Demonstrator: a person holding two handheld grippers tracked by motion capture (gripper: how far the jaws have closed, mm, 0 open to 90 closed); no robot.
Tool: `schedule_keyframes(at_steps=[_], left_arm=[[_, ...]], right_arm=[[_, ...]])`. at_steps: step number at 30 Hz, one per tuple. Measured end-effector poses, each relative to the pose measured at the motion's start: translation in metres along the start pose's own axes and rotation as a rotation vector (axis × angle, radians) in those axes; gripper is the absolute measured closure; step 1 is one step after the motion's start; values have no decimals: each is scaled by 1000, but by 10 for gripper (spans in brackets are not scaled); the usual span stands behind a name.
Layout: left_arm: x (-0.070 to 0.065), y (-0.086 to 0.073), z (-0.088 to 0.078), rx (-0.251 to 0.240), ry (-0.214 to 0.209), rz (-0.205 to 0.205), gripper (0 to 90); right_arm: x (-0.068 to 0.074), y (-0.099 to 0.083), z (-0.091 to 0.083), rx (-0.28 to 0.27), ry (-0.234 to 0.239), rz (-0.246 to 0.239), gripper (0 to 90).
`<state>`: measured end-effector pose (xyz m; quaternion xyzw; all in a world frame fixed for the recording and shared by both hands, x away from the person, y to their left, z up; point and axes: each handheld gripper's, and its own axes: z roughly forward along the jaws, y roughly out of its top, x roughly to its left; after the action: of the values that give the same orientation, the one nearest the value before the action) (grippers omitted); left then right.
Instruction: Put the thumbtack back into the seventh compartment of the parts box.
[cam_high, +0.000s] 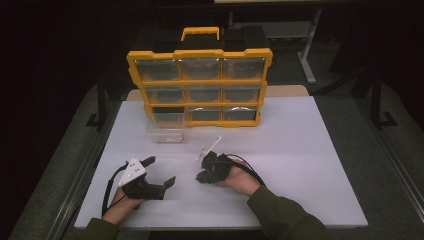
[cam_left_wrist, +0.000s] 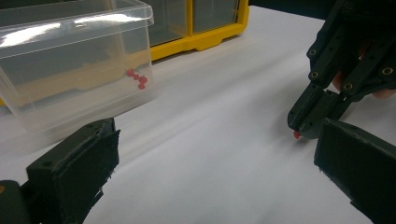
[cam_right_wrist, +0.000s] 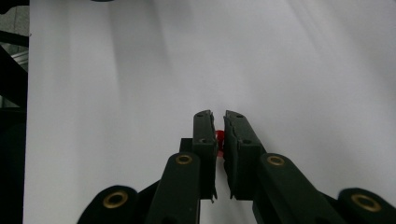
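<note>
On the white tabletop (cam_high: 300, 165), in front of a yellow drawer cabinet (cam_high: 200, 75), the right tool (cam_right_wrist: 217, 122) is clenched on a small red bead (cam_right_wrist: 218, 136), its jaws drawn almost together with the bead pinched between the pads, low over the surface. From the left tool's camera the same bead (cam_left_wrist: 296, 135) peeks out under the tips of the right tool (cam_left_wrist: 303, 126), very near or touching the tabletop; I cannot tell which. The clear plastic bin (cam_high: 166, 127) stands pulled out before the cabinet's lower left slot, and a few more red beads (cam_left_wrist: 137, 79) already lie in it. The bin sits ahead and to the left of the right tool, well apart from it, so the carry looks to run forward and leftward over the near rim. The left tool (cam_high: 160, 172) rests released, jaws standing wide with nothing between them, nearer the bin's side but idle.
</note>
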<state>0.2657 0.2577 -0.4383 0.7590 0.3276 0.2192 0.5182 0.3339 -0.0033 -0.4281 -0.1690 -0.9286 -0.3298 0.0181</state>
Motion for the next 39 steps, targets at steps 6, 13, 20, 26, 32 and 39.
schedule_keyframes(at_steps=[6, 13, 20, 26, 32, 39], left_arm=[[0, 0, 0, 2, 0, 2, 0], [0, 0, 0, -3, -1, -3, 0], [-1, 0, 0, -5, -2, -6, 0], [0, 0, 0, -3, -2, -5, 0], [0, 0, 0, -5, -2, -7, 0], [-1, 0, 0, -7, -2, -9, 0]], right_arm=[[-4, 1, -1, -1, -8, 14, 825], [-9, 5, -4, -7, -27, 35, 824], [-14, 10, -7, -23, -25, 50, 824], [-17, 16, -10, -34, -27, 45, 824], [-20, 20, -11, -44, -31, 44, 824], [-23, 28, -14, -55, -32, 46, 824]])
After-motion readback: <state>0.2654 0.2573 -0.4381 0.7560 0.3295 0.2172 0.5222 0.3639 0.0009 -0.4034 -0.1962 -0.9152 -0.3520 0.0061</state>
